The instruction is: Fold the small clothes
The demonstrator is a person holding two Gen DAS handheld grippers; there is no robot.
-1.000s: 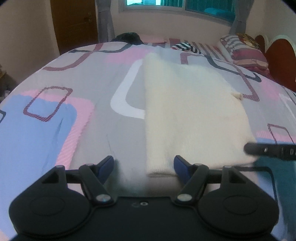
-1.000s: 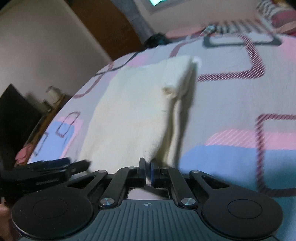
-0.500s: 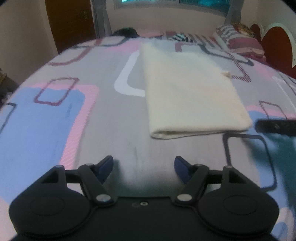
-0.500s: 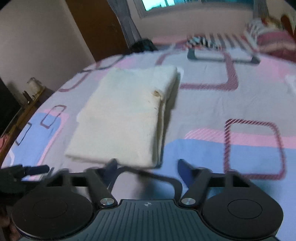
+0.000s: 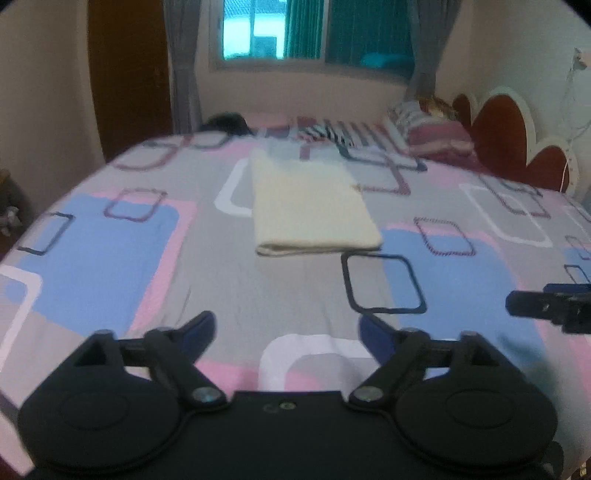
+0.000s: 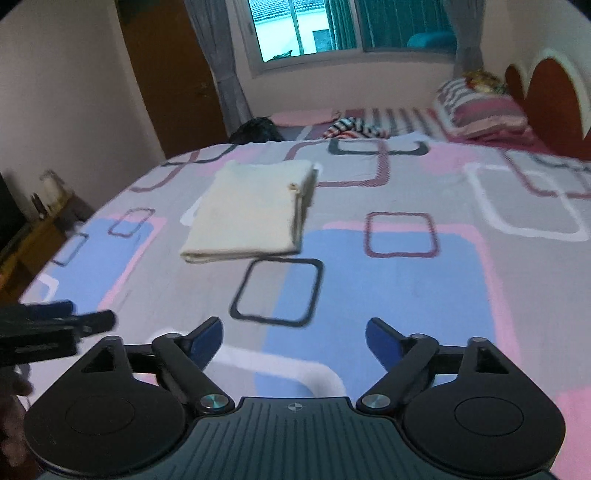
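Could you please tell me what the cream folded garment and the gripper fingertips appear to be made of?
The cream folded garment looks like a soft knit or fleece: matte, slightly fuzzy, with thick rounded fold edges; blur leaves the exact fabric open. The right gripper has matte black arms, probably plastic, and its fingertips carry blue pads, possibly rubber.

Dim, soft-blurred fisheye views, lit by the bright window (image 5: 255,31), edges bowed and vignetted.

You're in home bedroom: bed with patterned sheet (image 5: 110,266), striped pillows (image 6: 484,110), scalloped headboard (image 5: 517,140), curtained window (image 6: 332,29), wooden door (image 6: 170,74).
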